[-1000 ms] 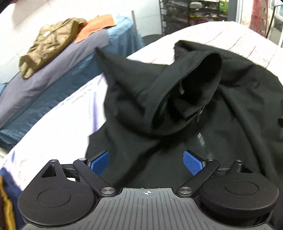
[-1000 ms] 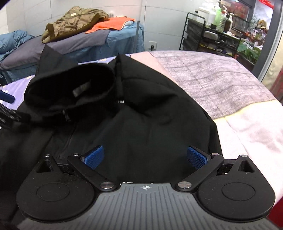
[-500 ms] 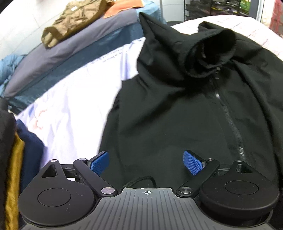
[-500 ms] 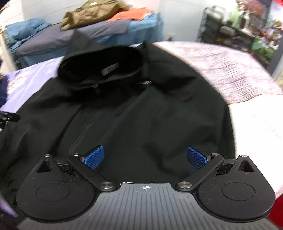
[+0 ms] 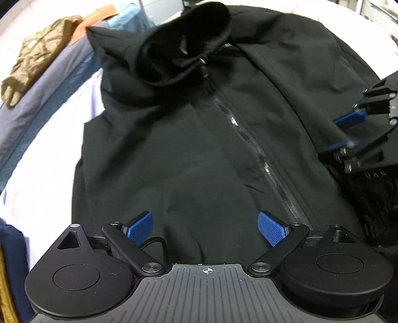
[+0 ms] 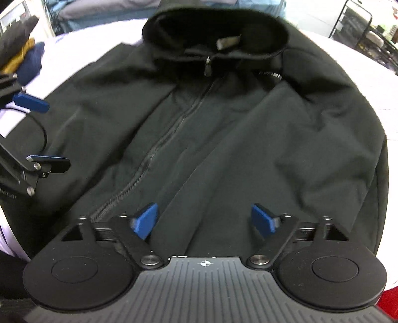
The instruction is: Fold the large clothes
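A black zip-up jacket lies front up on the bed, its zip running down the middle and its hood bunched at the far end. My left gripper hovers open over the jacket's lower left panel, left of the zip. My right gripper is over the jacket right of the zip. Its jaws are closing, with a fold of the front panel below them and the pads not pressing on it. Each gripper shows in the other's view: the right gripper and the left gripper.
A pale lilac sheet covers the bed under the jacket. Behind it stands a blue-grey bed bearing an olive jacket and an orange cloth. Stacked navy and yellow clothes lie at the left, a metal rack at the back right.
Both grippers have drawn back from the hood towards the jacket's lower part and sunk closer to it. The right jaws have narrowed. Each gripper now shows in the other's view.
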Demonstrator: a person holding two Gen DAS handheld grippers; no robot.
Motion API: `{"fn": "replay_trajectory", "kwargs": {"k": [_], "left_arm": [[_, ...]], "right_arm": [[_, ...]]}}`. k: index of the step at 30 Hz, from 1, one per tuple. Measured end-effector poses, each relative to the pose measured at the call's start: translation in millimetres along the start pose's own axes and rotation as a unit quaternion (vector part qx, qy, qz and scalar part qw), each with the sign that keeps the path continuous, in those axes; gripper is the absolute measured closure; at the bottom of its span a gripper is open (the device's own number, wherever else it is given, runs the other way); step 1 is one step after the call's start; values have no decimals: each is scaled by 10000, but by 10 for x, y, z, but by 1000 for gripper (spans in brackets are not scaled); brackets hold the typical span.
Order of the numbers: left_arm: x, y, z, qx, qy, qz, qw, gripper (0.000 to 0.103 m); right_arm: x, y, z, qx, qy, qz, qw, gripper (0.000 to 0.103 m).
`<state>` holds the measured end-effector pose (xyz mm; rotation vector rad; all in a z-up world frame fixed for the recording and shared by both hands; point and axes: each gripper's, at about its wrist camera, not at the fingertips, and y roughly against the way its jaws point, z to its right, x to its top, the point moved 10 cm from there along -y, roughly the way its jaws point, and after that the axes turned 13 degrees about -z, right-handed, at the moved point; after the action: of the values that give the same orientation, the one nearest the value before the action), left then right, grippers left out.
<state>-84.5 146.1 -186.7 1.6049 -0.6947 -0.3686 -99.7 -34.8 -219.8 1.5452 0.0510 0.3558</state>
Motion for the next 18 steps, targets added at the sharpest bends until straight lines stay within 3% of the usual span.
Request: {"fn": "replay_trajectory", "kwargs": {"k": [2, 3, 5, 12, 18], "left_arm": [[-13, -27, 26, 37, -87, -12, 10000, 0], [-10, -45, 32, 48, -117, -6, 9999, 0], [-13, -87, 46, 58, -163, -20, 9998, 0], [33, -141, 1, -23, -67, -88, 9999, 0], [116, -142, -24, -152, 185, -120, 9996, 0]], "right_arm": [[-35, -61, -25, -20, 19, -134, 9999, 58], [-60, -89, -30, -80, -1, -184, 9998, 65], [-78, -77, 18, -169, -91, -178, 9997, 93], [-107, 226, 394, -515, -801, 375, 9948, 99], [-137, 691, 1151, -1221, -1681, 954, 9735, 99]]}}
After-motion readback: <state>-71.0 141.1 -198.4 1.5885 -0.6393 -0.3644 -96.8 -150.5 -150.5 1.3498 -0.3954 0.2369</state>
